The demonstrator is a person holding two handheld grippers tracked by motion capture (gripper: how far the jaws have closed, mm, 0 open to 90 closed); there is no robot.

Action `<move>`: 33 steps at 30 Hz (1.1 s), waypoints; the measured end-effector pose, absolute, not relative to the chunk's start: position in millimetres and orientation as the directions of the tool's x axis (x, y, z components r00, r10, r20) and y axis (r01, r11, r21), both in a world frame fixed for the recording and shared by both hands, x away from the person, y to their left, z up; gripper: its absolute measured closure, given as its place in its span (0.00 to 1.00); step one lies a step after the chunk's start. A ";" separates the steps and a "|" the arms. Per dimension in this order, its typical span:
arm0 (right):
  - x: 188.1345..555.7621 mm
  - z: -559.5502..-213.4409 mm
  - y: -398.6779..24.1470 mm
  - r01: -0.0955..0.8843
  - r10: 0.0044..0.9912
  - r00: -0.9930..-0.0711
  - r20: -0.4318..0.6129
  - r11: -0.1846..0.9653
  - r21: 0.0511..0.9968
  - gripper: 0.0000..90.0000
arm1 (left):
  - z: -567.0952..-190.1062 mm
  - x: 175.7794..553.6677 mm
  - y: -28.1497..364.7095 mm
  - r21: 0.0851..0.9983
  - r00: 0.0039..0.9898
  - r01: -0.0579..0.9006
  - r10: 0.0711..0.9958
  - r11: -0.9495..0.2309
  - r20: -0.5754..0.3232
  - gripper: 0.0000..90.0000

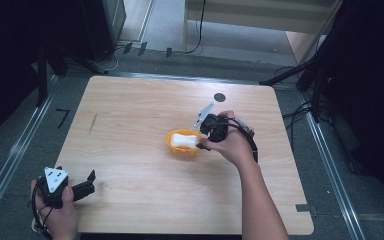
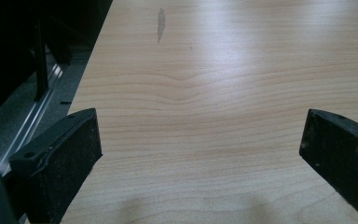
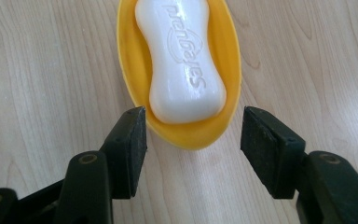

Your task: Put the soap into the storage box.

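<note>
A white bar of soap lies in a yellow oval soap dish near the middle of the wooden table. My right gripper comes at the dish from the right. Its two pads stand against either side of the dish's near end, shut on it. My left gripper rests at the table's front left corner. Its jaws are open wide over bare wood.
A small black round mark sits near the table's far edge, behind the right hand. A dark streak marks the wood at the left. Metal rails and cables run along the floor on both sides.
</note>
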State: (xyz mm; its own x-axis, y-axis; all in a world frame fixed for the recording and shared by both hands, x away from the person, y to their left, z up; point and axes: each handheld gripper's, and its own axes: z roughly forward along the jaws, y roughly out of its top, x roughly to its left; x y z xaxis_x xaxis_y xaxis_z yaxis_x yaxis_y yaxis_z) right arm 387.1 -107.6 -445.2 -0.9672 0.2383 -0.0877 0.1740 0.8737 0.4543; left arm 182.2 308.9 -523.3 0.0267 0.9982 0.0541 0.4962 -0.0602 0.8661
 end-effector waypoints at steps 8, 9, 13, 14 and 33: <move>382.8 -447.1 -126.0 0.203 0.269 -0.960 -0.081 0.862 0.465 0.47 | -523.3 182.2 308.9 0.866 0.026 0.497 0.998 -0.060 0.054 0.00; 382.1 -447.6 -127.9 0.211 0.277 -0.958 -0.076 0.859 0.466 0.47 | -523.3 182.2 308.9 0.866 0.026 0.496 0.998 -0.060 0.054 0.00; 379.8 -451.4 -140.3 0.229 0.297 -0.952 -0.073 0.852 0.470 0.47 | -523.3 182.2 308.9 0.866 0.026 0.496 0.998 -0.060 0.055 0.00; 379.0 -452.6 -142.8 0.236 0.300 -0.951 -0.067 0.851 0.469 0.48 | -523.3 182.2 308.9 0.866 0.026 0.496 0.998 -0.060 0.054 0.00; 353.9 -478.4 -185.8 0.349 0.406 -0.913 -0.028 0.816 0.461 0.31 | -523.2 182.1 308.8 0.866 0.027 0.496 0.998 -0.062 0.056 0.00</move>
State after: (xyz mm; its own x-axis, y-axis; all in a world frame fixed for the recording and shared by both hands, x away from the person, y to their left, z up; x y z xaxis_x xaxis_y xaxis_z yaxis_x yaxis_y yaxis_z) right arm 353.9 -185.8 -478.4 -0.9132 0.4064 -0.0285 0.3486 0.8158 0.4615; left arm 182.1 308.8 -523.2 0.0267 0.9981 0.0562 0.4965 -0.0621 0.8658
